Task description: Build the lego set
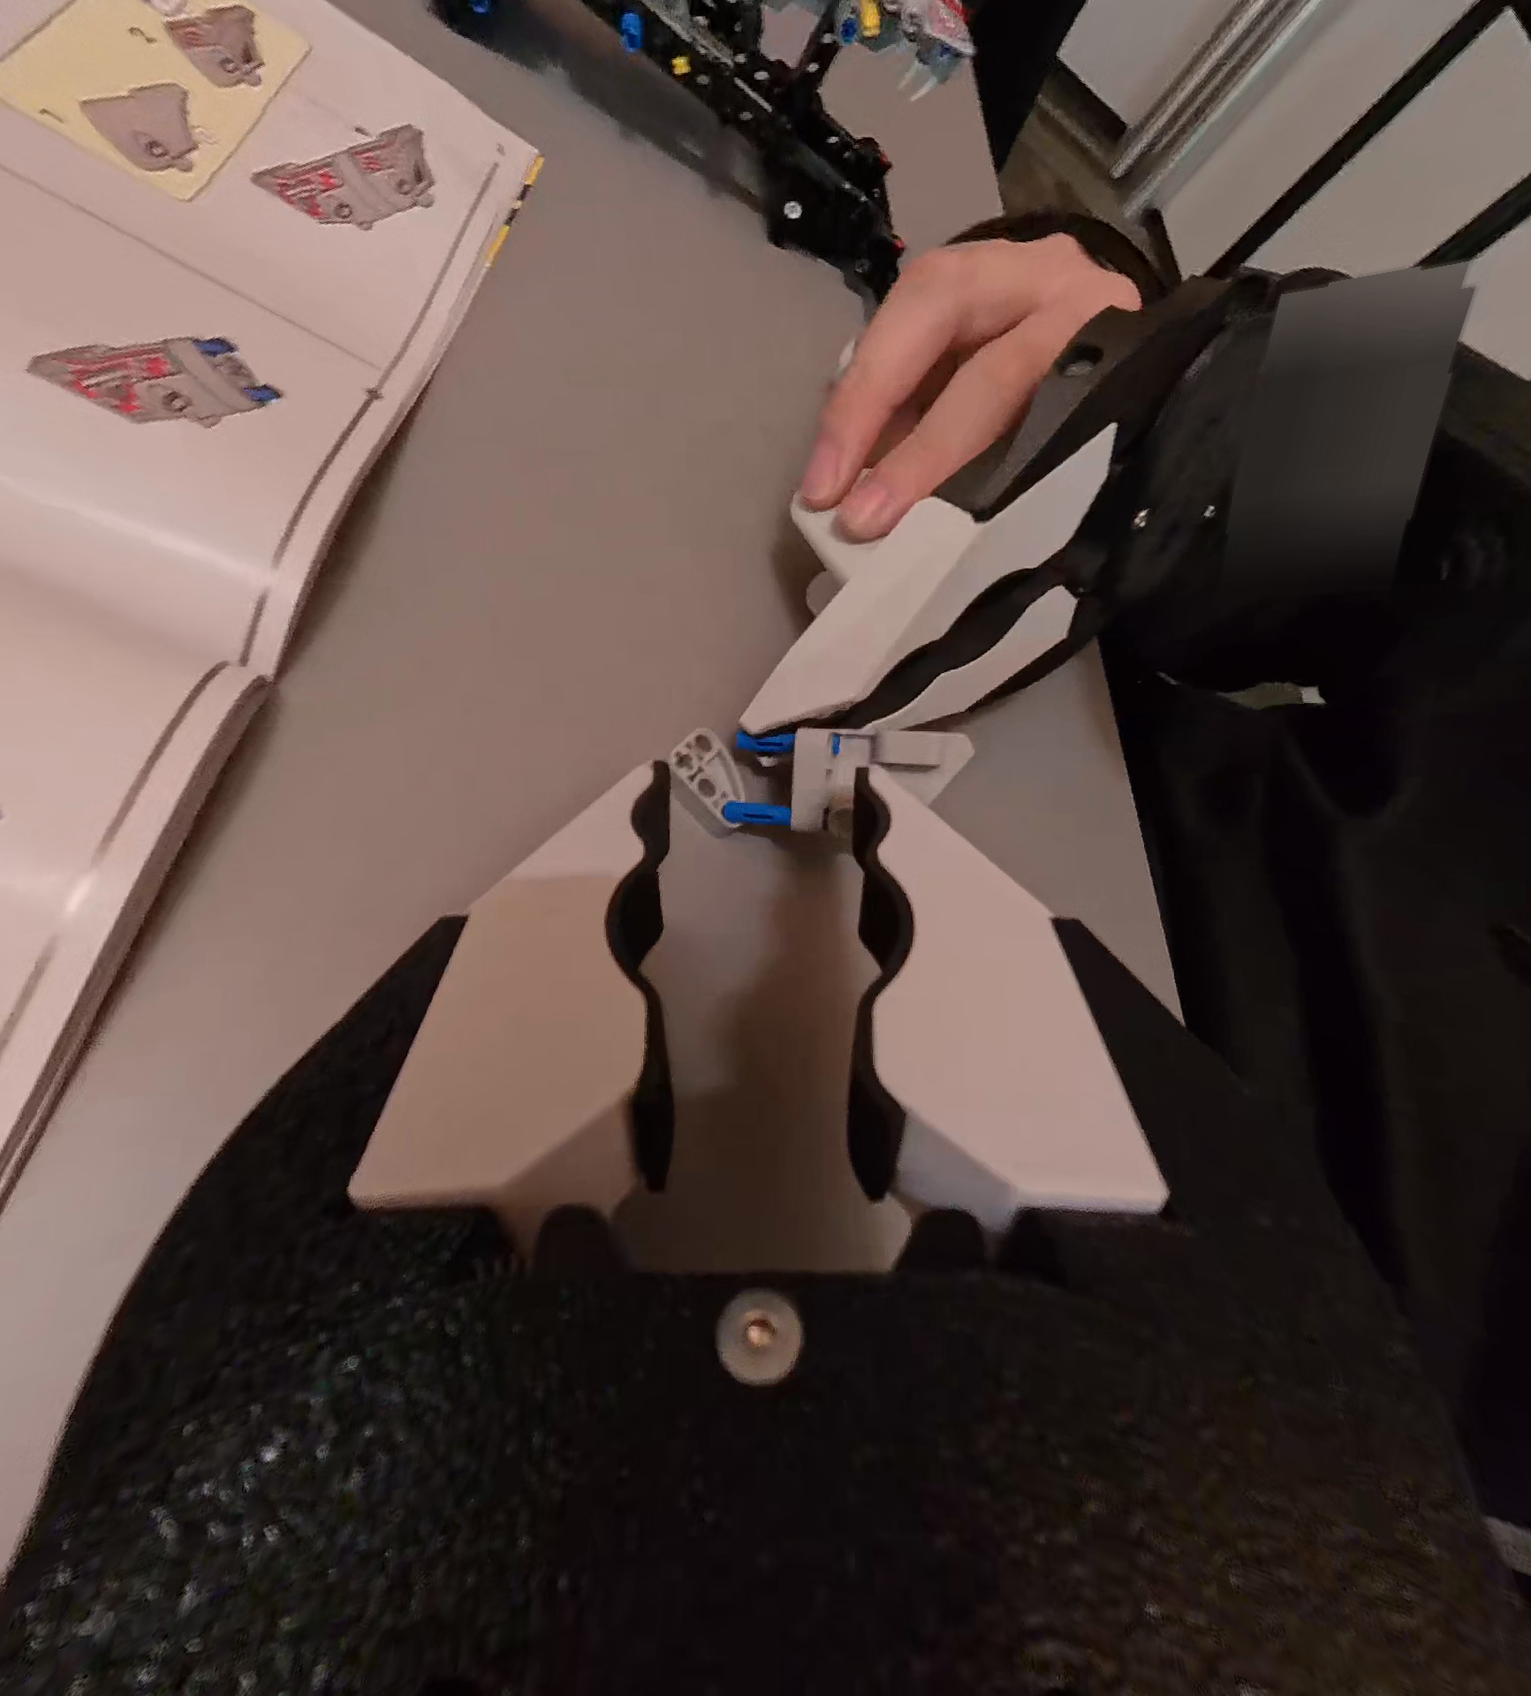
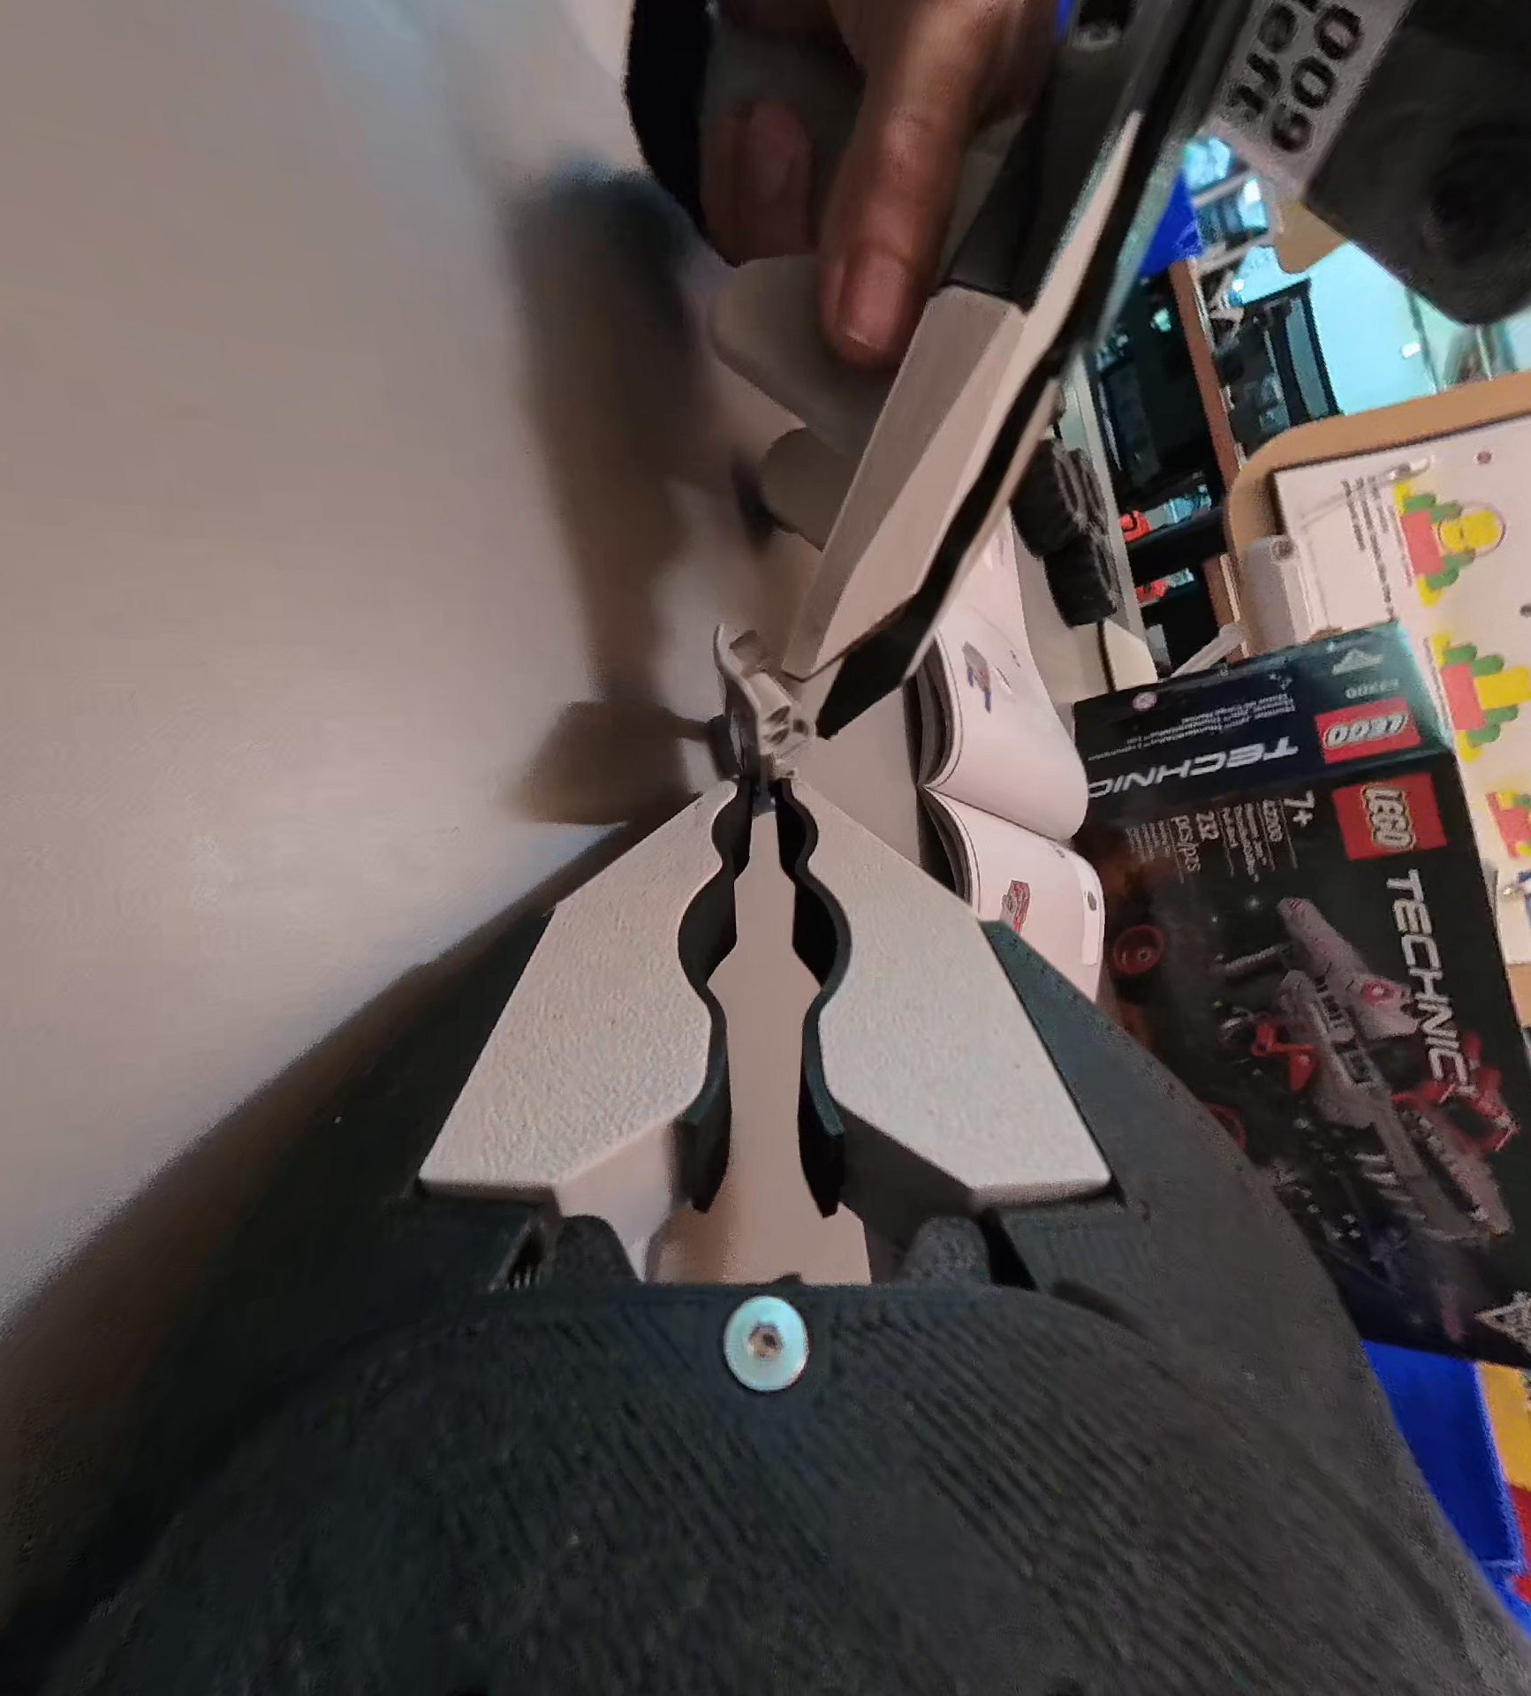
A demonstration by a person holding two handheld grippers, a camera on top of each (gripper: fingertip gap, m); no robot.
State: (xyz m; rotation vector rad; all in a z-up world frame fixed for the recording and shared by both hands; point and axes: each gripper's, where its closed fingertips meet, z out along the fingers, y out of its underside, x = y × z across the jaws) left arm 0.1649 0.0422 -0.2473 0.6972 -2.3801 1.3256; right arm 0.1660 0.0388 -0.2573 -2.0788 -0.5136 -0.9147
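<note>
A small grey lego assembly point(image 1: 812, 780) with two blue pins point(image 1: 748, 811) is held just above the grey table point(image 1: 559, 551). A light grey angled beam point(image 1: 704, 778) sits tilted on the lower pin. My left gripper point(image 1: 761, 787) spans the assembly, one fingertip against the angled beam and the other against the grey block. My right gripper point(image 2: 763, 791) is shut on the same assembly point(image 2: 757, 711), and in the left wrist view it reaches in from the upper right point(image 1: 780, 725). In the right wrist view the left gripper's fingers point(image 2: 871, 569) come down from above.
The open instruction booklet point(image 1: 146, 413) lies on the left of the table. A partly built black model point(image 1: 789, 138) stands at the far edge. The lego set box point(image 2: 1349, 964) and the booklet point(image 2: 1000, 734) stand beyond the assembly. A person's hand point(image 1: 945, 367) holds the right gripper. The tips of both grippers are at nearly the same place.
</note>
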